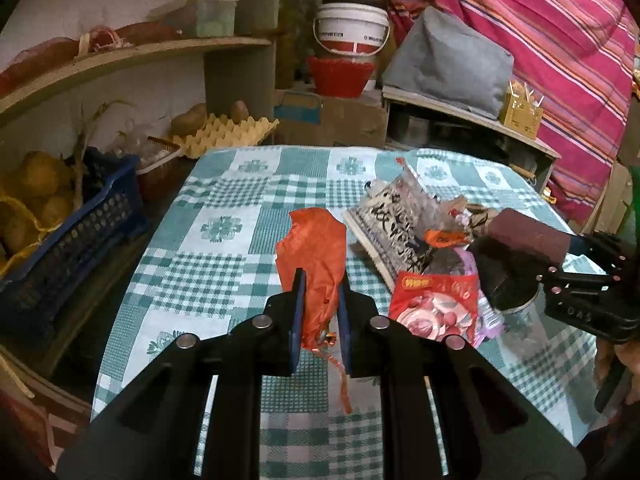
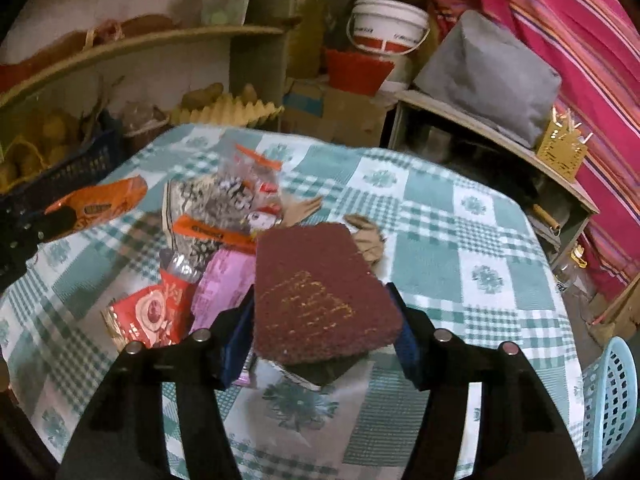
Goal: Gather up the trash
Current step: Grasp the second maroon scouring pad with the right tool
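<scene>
My left gripper (image 1: pixel 320 280) is shut on a crumpled orange wrapper (image 1: pixel 312 240), which it holds above the checked tablecloth (image 1: pixel 224 216). The wrapper (image 2: pixel 104 200) also shows at the far left of the right wrist view. My right gripper (image 2: pixel 322 296) has its pads against both long sides of a maroon scouring pad (image 2: pixel 320 292) with gold print, tilted over the trash pile. The pile holds a clear printed bag (image 1: pixel 396 216), a red snack packet (image 1: pixel 436 304) and a pink wrapper (image 2: pixel 224 280). The same pad (image 1: pixel 528 236) shows at the right in the left wrist view.
A blue crate (image 1: pixel 80 224) of potatoes and an egg tray (image 1: pixel 228 128) stand left of the table. Behind it are a white bucket (image 1: pixel 352 28), a red basket and a low shelf (image 1: pixel 472 116). A light blue basket (image 2: pixel 612 392) sits by the table's near right corner.
</scene>
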`<control>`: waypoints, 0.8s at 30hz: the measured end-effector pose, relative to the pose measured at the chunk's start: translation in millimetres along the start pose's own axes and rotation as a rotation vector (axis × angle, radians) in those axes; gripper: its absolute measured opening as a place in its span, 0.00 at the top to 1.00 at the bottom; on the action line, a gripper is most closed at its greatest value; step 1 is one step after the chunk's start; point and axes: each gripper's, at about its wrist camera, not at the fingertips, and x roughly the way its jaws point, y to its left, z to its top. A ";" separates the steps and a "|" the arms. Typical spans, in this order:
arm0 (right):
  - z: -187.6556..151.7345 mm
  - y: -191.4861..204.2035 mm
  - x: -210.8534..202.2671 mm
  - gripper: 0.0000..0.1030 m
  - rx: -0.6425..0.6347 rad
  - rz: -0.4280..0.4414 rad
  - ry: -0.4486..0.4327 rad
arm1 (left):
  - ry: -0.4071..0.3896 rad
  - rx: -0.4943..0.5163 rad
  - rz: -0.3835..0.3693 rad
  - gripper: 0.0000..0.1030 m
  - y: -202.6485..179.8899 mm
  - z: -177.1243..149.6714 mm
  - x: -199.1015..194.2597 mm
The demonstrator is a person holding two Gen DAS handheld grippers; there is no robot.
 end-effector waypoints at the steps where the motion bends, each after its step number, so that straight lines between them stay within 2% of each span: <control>1: 0.7 -3.1 -3.3 0.41 0.006 -0.002 -0.007 | -0.006 0.000 0.001 0.87 -1.6 1.0 -2.1; 11: -5.1 -51.9 -32.0 0.41 0.068 -0.054 -0.049 | -0.079 0.028 -0.038 0.87 -47.8 19.2 -28.1; 24: -29.2 -135.3 -64.4 0.41 0.185 -0.130 -0.068 | -0.104 0.071 -0.131 0.87 -132.7 32.1 -32.8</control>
